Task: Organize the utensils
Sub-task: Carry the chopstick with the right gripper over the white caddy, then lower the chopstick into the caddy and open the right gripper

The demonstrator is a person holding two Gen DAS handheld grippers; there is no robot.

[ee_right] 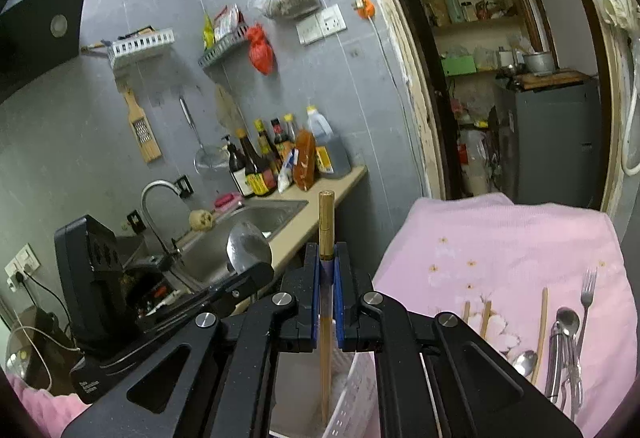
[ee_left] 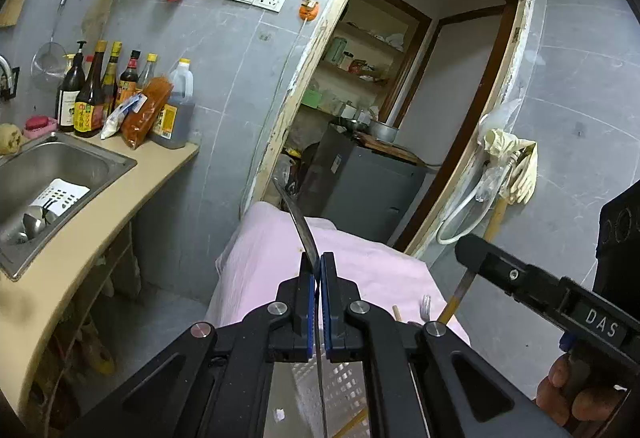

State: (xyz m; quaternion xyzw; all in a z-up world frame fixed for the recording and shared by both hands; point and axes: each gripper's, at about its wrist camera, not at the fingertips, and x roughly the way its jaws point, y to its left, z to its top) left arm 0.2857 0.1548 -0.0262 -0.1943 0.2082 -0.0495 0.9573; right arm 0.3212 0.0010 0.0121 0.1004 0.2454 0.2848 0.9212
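My left gripper (ee_left: 317, 262) is shut on a metal spoon (ee_left: 298, 222), seen edge-on, its bowl up; its handle runs down toward a white perforated basket (ee_left: 340, 386) below. The same spoon (ee_right: 248, 246) shows in the right wrist view, held by the left gripper (ee_right: 256, 272). My right gripper (ee_right: 327, 252) is shut on a wooden chopstick (ee_right: 326, 222) that stands upright, its lower end in the white basket (ee_right: 356, 394). The right gripper also shows in the left wrist view (ee_left: 470, 248). A fork (ee_right: 587, 290), spoons (ee_right: 566, 326) and more chopsticks (ee_right: 542, 330) lie on the pink cloth (ee_right: 500, 238).
A steel sink (ee_left: 44, 165) with a white drainer and spoons sits in the beige counter (ee_left: 100, 226) on the left, with several sauce bottles (ee_left: 92, 89) behind it. A doorway (ee_left: 420, 97) to a pantry with a grey cabinet is straight ahead. Gloves (ee_left: 516, 161) hang on the right wall.
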